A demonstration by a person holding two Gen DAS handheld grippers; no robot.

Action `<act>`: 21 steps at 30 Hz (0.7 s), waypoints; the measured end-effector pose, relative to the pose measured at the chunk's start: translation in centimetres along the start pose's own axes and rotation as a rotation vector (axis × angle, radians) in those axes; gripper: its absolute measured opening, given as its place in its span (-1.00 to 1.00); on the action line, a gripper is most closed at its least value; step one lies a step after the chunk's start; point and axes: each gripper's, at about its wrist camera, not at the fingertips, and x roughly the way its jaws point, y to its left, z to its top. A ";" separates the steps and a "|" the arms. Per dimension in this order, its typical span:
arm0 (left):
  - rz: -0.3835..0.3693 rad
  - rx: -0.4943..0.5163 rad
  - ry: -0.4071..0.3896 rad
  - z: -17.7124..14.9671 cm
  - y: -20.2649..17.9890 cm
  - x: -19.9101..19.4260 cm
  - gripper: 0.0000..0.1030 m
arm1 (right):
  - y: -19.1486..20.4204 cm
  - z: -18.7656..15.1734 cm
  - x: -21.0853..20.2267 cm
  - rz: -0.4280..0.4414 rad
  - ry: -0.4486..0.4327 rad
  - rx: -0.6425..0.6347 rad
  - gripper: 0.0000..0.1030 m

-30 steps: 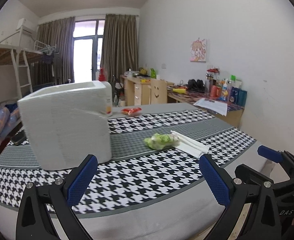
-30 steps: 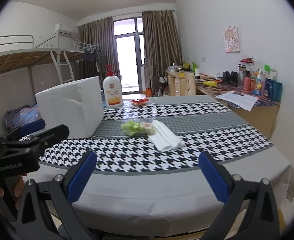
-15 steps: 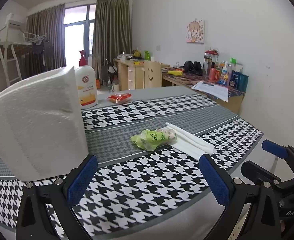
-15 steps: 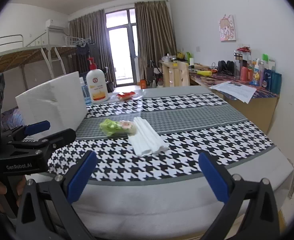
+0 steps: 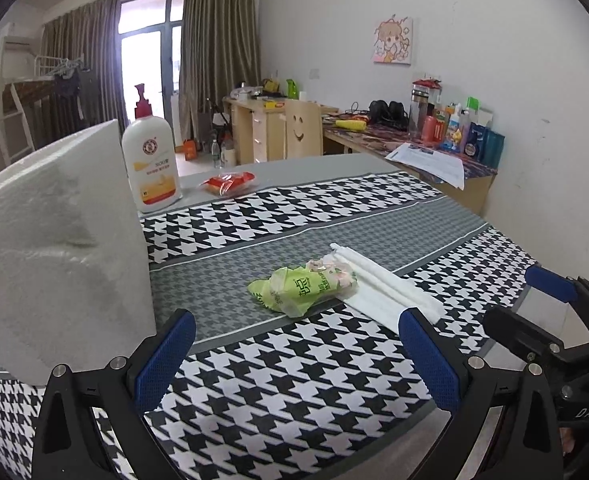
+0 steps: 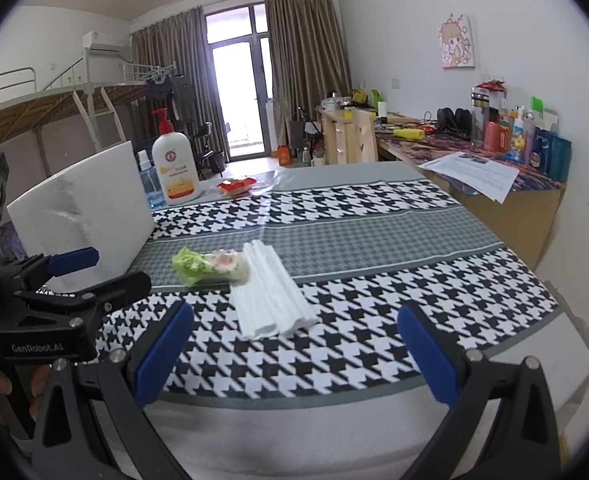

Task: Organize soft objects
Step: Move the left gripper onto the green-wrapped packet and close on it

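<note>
A green tissue packet [image 5: 304, 289] [image 6: 208, 265] lies on the grey band of the houndstooth tablecloth [image 5: 294, 368]. A stack of folded white tissues [image 5: 382, 288] [image 6: 272, 300] touches its right side. A large white paper pack [image 5: 54, 248] [image 6: 82, 216] stands upright at the left. My left gripper [image 5: 294, 364] is open and empty, short of the green packet. My right gripper [image 6: 292, 356] is open and empty too, near the table's front edge, just short of the white tissues. The left gripper's body [image 6: 54, 312] shows at the left of the right wrist view.
A white pump bottle [image 5: 150, 164] [image 6: 174, 168], a blue bottle [image 6: 148, 184] and a red snack packet [image 5: 228, 182] [image 6: 236, 186] sit at the table's far side. A cluttered desk [image 6: 494, 160] runs along the right wall. A bunk bed [image 6: 54, 100] stands at the left.
Both grippers have moved forward and lower toward the table; the green packet and white tissues appear larger and nearer. The left view has swung right, past the white paper pack. Both stay open.
</note>
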 end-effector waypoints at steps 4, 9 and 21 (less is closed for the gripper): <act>-0.005 -0.002 0.014 0.3 0.1 0.7 0.97 | -0.1 0.3 0.4 0.012 0.009 -0.005 1.00; -0.009 0.001 0.021 1.1 0.1 1.3 0.97 | -0.3 0.8 0.8 0.014 0.018 -0.005 1.00; -0.050 0.035 0.091 2.1 0.2 4.1 0.86 | -0.8 1.3 2.9 0.054 0.064 0.016 1.00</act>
